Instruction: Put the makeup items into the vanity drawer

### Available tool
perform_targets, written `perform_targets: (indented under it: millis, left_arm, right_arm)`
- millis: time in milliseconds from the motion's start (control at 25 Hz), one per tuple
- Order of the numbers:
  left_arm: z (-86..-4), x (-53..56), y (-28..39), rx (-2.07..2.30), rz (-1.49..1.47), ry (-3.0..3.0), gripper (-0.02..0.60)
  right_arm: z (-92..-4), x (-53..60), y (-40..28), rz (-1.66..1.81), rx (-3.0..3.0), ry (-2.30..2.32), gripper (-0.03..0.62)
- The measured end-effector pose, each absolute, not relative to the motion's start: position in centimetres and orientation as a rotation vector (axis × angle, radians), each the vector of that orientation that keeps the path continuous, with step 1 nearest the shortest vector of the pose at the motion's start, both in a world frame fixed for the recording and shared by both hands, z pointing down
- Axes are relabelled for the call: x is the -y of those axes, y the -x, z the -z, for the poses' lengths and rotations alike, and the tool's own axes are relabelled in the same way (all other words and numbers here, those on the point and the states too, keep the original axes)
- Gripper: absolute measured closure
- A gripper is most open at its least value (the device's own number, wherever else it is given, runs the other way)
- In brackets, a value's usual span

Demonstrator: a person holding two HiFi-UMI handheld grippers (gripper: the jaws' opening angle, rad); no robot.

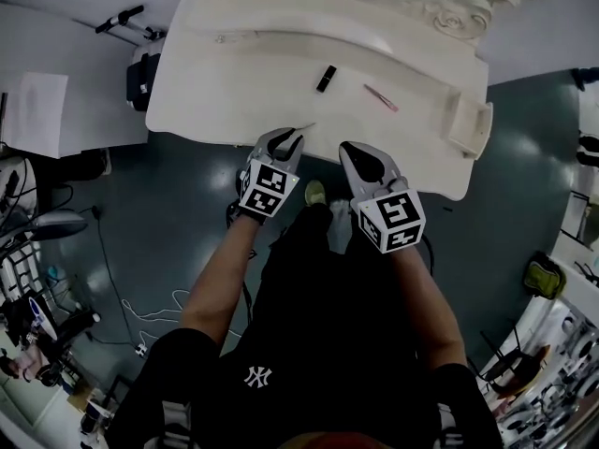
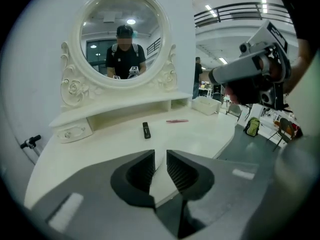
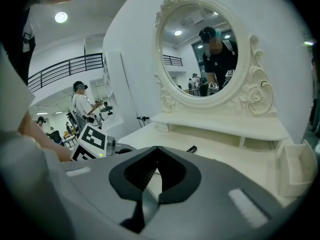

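A black lipstick tube (image 1: 325, 79) (image 2: 146, 130) and a pink pencil (image 1: 380, 97) (image 2: 177, 120) lie on the white vanity top (image 1: 243, 82). My left gripper (image 1: 288, 138) (image 2: 160, 154) hovers at the vanity's front edge. Its jaws are drawn to a narrow gap on what looks like a thin pale stick (image 1: 307, 126), which pokes out ahead of the tips. My right gripper (image 1: 358, 150) (image 3: 157, 149) is beside it, a little nearer to me, shut with nothing in it. A small open drawer box (image 1: 468, 120) (image 2: 206, 104) sits at the vanity's right end.
An oval mirror (image 2: 125, 39) in a carved frame rises behind a raised shelf (image 2: 115, 109). A closed little drawer (image 2: 70, 131) is at the left end. Stands, cables and equipment crowd the floor at left (image 1: 37, 288) and right (image 1: 552, 344).
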State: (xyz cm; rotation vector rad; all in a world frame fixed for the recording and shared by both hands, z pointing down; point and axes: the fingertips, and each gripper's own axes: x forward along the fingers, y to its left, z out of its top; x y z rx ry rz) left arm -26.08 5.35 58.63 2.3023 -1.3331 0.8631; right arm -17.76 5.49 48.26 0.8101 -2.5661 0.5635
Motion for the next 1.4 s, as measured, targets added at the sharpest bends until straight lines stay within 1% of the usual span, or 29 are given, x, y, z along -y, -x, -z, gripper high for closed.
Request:
perform_targets:
  millis: [320, 680, 880, 960, 1240, 1400]
  left_arm:
    - [-63.1, -4.7, 26.3, 1.239, -1.065, -2.297, 0.517]
    - [-65.5, -4.4, 26.5, 1.172, -1.133, -2.267, 0.518]
    - [-65.8, -4.3, 26.5, 1.170, -1.112, -2.261, 0.522]
    - [-65.8, -4.3, 26.3, 1.165, -1.106, -2.272, 0.544]
    - [-65.7, -4.4, 26.0, 1.160, -1.088, -2.273, 0.548]
    - [-64.8, -4.4, 24.8, 1.149, -1.009, -2.269, 0.548]
  right_arm:
    - [-50.3, -3.8, 17.6, -0.588, 2.548, -0.793, 0.571]
    - [-50.9, -2.4, 16.9, -0.599, 2.529, -0.790, 0.571]
    - [-51.2, -2.1, 16.4, -0.605, 2.517, -0.796, 0.570]
    - [-51.2, -2.0, 16.2, -0.607, 2.514, -0.801, 0.571]
    - [-50.8, -1.8, 15.7, -0.608, 2.513, -0.834, 0.571]
    - [-50.6, -1.6, 14.8, -0.619, 2.511, -0.872, 0.571]
